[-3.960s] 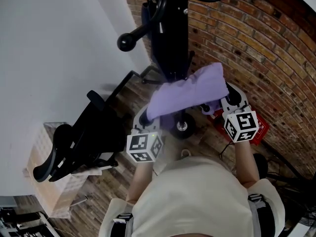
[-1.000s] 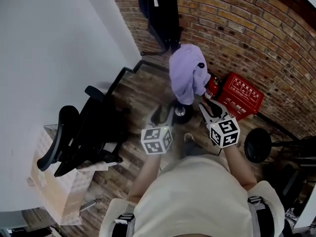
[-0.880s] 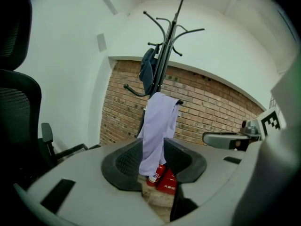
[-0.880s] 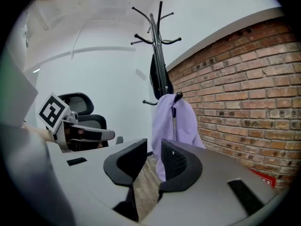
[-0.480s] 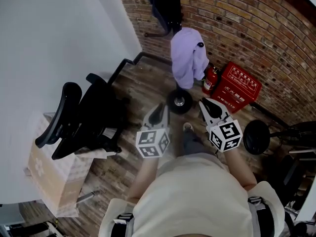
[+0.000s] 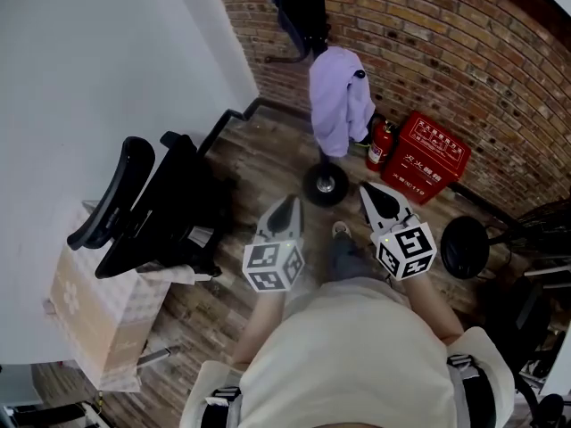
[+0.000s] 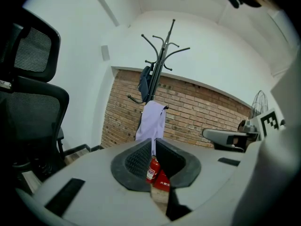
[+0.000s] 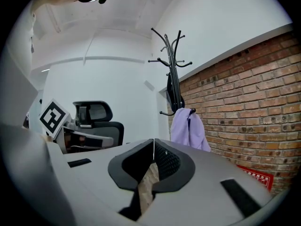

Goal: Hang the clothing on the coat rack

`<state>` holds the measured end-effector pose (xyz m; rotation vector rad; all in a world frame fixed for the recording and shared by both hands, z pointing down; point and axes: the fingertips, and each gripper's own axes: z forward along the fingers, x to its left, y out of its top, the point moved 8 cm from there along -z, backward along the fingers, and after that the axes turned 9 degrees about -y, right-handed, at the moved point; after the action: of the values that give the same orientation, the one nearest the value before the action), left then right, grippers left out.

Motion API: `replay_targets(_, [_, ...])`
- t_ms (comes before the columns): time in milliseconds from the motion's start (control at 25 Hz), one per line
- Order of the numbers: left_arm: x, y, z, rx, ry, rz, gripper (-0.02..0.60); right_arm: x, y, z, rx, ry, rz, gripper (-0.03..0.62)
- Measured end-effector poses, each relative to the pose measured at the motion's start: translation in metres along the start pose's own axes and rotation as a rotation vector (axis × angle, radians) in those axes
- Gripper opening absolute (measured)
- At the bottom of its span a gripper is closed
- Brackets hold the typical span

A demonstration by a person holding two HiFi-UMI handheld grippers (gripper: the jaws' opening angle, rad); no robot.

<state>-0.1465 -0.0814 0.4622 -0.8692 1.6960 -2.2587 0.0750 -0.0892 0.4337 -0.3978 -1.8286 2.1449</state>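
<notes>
The lilac garment (image 6: 342, 96) hangs from a hook of the black coat rack (image 6: 325, 184) by the brick wall; it also shows in the left gripper view (image 7: 151, 121) and the right gripper view (image 8: 187, 128). Both grippers are held low in front of the person, well back from the rack and touching nothing. My left gripper (image 6: 287, 205) (image 7: 153, 142) is closing; its jaws stand almost together with a thin slit and nothing between them. My right gripper (image 6: 373, 190) (image 8: 153, 142) is shut and empty.
A dark bag (image 6: 299, 3) hangs higher on the rack. A fire extinguisher (image 6: 378, 145) and a red box (image 6: 426, 157) stand at the wall to the rack's right. A black office chair (image 6: 152, 212) and a cardboard box (image 6: 94, 319) are at the left, and a round black fan (image 6: 464, 248) at the right.
Earlier both grippers held the lilac garment up at the rack; now it hangs there alone. Over the last second both pairs of jaws have closed and the grippers have drawn back slightly.
</notes>
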Motion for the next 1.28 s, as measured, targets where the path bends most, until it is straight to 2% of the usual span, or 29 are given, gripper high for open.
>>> replay_targets(520, [-0.0064,0.0083,-0.0041,-0.022,-0.014,0.012,0.018,0.009,0.0059,-0.0042,-0.018,0.028,-0.043,0.0])
replay_targets(1280, [-0.0088,0.0091,0.0004,-0.004,-0.011,0.035,0.006,0.0048,0.0062,-0.0017,-0.021,0.014,-0.022,-0.001])
